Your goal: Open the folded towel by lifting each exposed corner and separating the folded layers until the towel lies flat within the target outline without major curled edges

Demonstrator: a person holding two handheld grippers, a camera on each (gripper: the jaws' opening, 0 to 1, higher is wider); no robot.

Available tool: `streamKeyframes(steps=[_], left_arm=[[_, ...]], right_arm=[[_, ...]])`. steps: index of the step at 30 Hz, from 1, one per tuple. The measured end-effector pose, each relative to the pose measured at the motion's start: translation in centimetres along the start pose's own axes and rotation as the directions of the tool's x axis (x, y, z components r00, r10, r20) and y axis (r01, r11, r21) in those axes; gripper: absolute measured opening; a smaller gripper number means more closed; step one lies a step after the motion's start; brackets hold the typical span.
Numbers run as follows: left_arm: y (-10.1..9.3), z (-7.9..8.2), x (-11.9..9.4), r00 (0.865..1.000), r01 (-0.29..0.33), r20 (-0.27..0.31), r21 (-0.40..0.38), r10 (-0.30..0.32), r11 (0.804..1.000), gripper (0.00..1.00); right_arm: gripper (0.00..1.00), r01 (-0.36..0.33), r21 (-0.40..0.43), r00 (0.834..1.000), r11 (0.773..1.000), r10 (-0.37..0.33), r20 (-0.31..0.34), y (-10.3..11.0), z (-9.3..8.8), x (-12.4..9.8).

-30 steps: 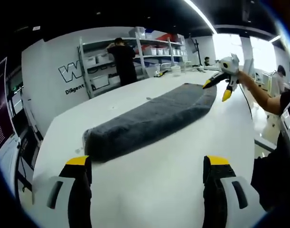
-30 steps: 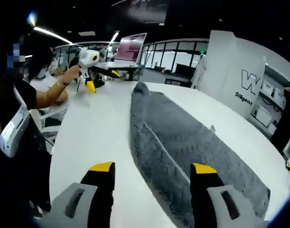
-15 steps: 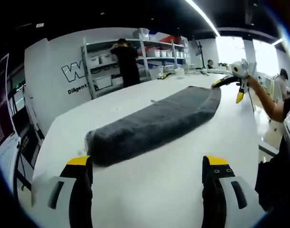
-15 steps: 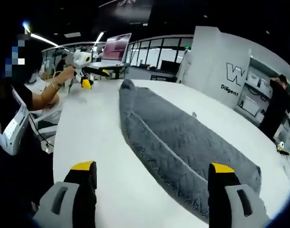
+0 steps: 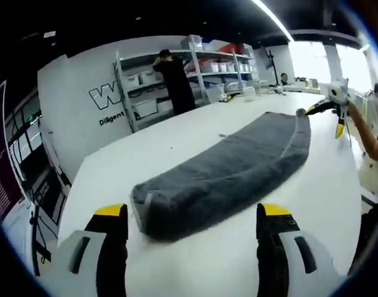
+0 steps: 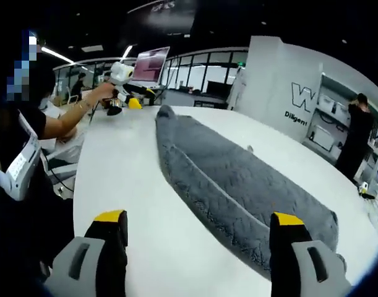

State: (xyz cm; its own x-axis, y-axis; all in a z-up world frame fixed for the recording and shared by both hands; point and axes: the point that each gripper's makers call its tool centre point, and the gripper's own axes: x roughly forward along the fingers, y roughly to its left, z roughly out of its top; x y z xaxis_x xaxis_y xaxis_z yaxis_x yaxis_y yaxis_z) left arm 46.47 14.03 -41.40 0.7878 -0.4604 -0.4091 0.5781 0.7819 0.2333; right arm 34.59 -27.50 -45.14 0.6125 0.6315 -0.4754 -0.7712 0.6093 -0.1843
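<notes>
White table (image 5: 195, 133) spans a room with shelves (image 5: 204, 68) at 12 o'clock, a person (image 5: 175, 77) beside them. Grey towel (image 5: 229, 170) lies folded long, running toward 2 o'clock. Left gripper (image 5: 192, 213) gapes wide, empty, at the towel's near end; right gripper (image 6: 198, 219) likewise wide, empty, straddling the towel's edge.

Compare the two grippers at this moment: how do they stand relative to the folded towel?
The left gripper is open at one short end of the gray towel, its fingers straddling that rolled end. The right gripper is open at the opposite end, its fingers over the towel's long edge and bare white table. Neither grips fabric. Both have black, yellow-tipped fingers, and the towel remains folded lengthwise.
</notes>
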Motion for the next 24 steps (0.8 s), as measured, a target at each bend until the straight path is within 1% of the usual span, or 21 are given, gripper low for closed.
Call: streamKeyframes(steps=[2, 4, 5, 7, 10, 11, 12, 13, 15, 17, 20, 24], left_arm=[[0.5, 0.2, 0.5, 1.000, 0.003, 0.007, -0.020, -0.003, 1.000, 0.71], [0.6, 0.2, 0.9, 1.000, 0.017, 0.010, -0.032, -0.016, 0.999, 0.64], [0.7, 0.3, 1.0, 1.000, 0.018, 0.011, -0.039, -0.017, 0.999, 0.62], [1.0, 0.4, 1.4, 1.000, 0.017, 0.009, -0.043, -0.016, 0.999, 0.59], [1.6, 0.6, 1.7, 1.000, 0.020, 0.011, -0.042, -0.019, 0.999, 0.58], [2.1, 0.5, 1.9, 1.000, 0.020, 0.002, -0.051, -0.020, 0.998, 0.57], [2.6, 0.5, 2.1, 1.000, 0.008, -0.001, -0.064, -0.009, 0.998, 0.55], [2.7, 0.4, 2.2, 1.000, 0.006, -0.001, -0.067, -0.006, 0.998, 0.52], [3.4, -0.1, 2.6, 1.000, 0.009, -0.023, -0.088, -0.011, 0.996, 0.48], [3.9, -0.4, 2.9, 1.000, 0.008, -0.029, -0.109, -0.012, 0.994, 0.47], [4.3, -0.7, 3.3, 0.999, 0.018, -0.029, -0.147, -0.022, 0.989, 0.45], [4.6, -1.4, 3.8, 0.998, 0.027, -0.052, -0.172, -0.037, 0.985, 0.37]], right_arm=[[0.95, -0.005, 0.007, 1.000, 1.000, 0.005, 0.006, 0.2, -0.2, 0.1], [0.93, -0.007, 0.011, 1.000, 1.000, 0.007, 0.003, 0.2, -0.4, 0.1], [0.93, -0.007, 0.011, 1.000, 1.000, 0.007, 0.000, 0.1, -0.5, 0.1], [0.93, -0.007, 0.015, 1.000, 1.000, 0.007, -0.001, 0.0, -0.6, 0.1], [0.91, -0.011, 0.021, 1.000, 1.000, 0.011, 0.008, 0.0, -0.6, 0.1], [0.91, -0.016, 0.018, 1.000, 1.000, 0.015, 0.005, 0.1, -0.6, 0.2], [0.91, -0.017, 0.017, 1.000, 1.000, 0.017, 0.003, 0.2, -0.7, 0.2], [0.91, -0.017, 0.016, 1.000, 1.000, 0.017, 0.003, 0.2, -0.7, 0.2], [0.90, -0.020, 0.016, 1.000, 1.000, 0.020, 0.004, 0.2, -0.7, 0.2], [0.90, -0.020, 0.017, 1.000, 1.000, 0.020, 0.007, 0.2, -0.6, 0.2], [0.89, -0.022, 0.016, 1.000, 1.000, 0.022, 0.008, 0.3, -0.7, 0.2], [0.89, -0.026, 0.016, 1.000, 1.000, 0.026, 0.002, 0.3, -0.9, 0.2]])
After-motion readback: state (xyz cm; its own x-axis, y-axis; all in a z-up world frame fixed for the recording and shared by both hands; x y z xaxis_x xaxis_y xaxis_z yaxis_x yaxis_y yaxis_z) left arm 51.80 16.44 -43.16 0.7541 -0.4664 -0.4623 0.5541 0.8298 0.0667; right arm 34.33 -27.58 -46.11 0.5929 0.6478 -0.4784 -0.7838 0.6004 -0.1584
